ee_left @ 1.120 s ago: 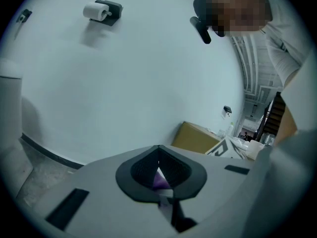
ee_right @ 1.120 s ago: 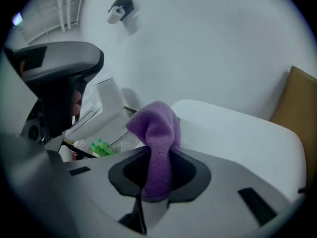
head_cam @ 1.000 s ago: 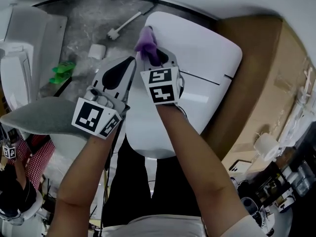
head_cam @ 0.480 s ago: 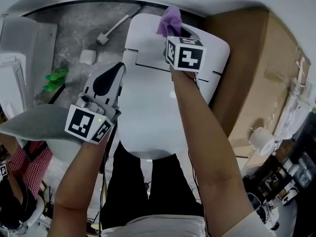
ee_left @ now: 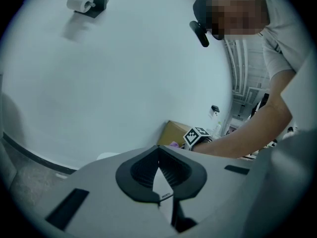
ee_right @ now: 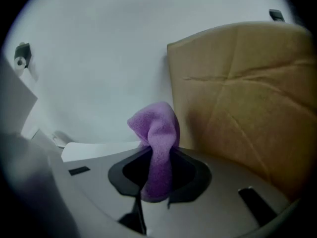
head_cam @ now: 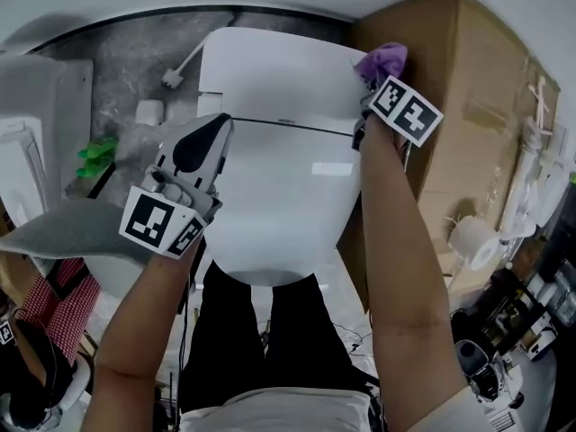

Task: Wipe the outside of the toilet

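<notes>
Noted white toilet (head_cam: 279, 151), lid down, seen from above in head view, lying under and between both grippers. Logged tall cardboard box (head_cam: 468, 106) just right of right gripper (head_cam: 382, 75), close against toilet's right flank.

Right gripper: held at toilet's rear right corner, in the narrow space between tank and box. Jaws pinched on purple cloth (ee_right: 157, 138). Checked in right gripper view: cloth clamped between dark pads, bunched end standing up past jaw tips, box face filling right side ahead, strip of white toilet surface low to the left. Cannot tell whether cloth touches toilet or box.

Left gripper (ee_left: 159, 175): held over toilet's left edge, level with lid hinge line, well apart from right gripper. Jaws pressed together at the tips, nothing between them. In left gripper view, pointed toward plain wall, with right gripper's marker cube and forearm ahead to the right.

Left of left gripper, on grey floor: toilet brush (head_cam: 180, 66), small white roll (head_cam: 148, 111), green item (head_cam: 94, 156) too small to identify. Paper roll in wall holder (ee_left: 84, 3) high up in left gripper view.
</notes>
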Demonstrator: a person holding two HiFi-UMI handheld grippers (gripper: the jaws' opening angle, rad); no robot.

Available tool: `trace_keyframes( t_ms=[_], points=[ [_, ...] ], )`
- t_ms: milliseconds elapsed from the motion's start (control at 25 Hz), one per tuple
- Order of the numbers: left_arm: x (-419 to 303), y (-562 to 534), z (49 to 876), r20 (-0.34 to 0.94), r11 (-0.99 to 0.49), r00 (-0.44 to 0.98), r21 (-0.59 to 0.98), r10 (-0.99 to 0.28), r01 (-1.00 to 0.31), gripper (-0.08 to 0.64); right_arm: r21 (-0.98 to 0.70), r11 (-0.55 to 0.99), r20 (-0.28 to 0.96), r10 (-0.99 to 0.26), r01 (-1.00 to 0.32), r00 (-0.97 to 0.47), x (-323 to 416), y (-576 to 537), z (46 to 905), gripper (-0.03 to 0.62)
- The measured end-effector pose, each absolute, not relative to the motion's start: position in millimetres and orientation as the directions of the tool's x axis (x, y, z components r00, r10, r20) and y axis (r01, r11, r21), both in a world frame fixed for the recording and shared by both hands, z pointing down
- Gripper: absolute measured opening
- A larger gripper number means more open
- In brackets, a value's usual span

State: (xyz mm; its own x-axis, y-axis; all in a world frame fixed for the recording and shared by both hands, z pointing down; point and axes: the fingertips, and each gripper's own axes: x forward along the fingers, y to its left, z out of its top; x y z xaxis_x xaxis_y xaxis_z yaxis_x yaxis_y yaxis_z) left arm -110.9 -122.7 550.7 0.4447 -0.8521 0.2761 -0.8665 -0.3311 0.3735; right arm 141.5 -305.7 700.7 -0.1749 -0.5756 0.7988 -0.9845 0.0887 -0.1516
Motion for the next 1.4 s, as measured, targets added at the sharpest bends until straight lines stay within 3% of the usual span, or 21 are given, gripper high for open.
trace_keyframes(
  t_ms=[520,1040,1400],
  points=[
    [-95,-99,531,0.282,-0.355,0.463,0.359,-0.841,-0.863,0.006,-0.106,0.134,0.84,-0.519,-0.985,-0.161,168,-183,710,0.086],
    [-68,-36,570,0.353,-0.345,0.483,0.387,-0.801,-0.855,0.006,-0.189,0.177,0.859,-0.446,-0.966,-0.25,180,9,726,0.086],
    [-73,-44,570,0.353,-0.335,0.463,0.366,-0.813,-0.868,0.006,-0.174,0.24,0.839,-0.472,-0.955,-0.272,160,-67,724,0.086]
  ],
)
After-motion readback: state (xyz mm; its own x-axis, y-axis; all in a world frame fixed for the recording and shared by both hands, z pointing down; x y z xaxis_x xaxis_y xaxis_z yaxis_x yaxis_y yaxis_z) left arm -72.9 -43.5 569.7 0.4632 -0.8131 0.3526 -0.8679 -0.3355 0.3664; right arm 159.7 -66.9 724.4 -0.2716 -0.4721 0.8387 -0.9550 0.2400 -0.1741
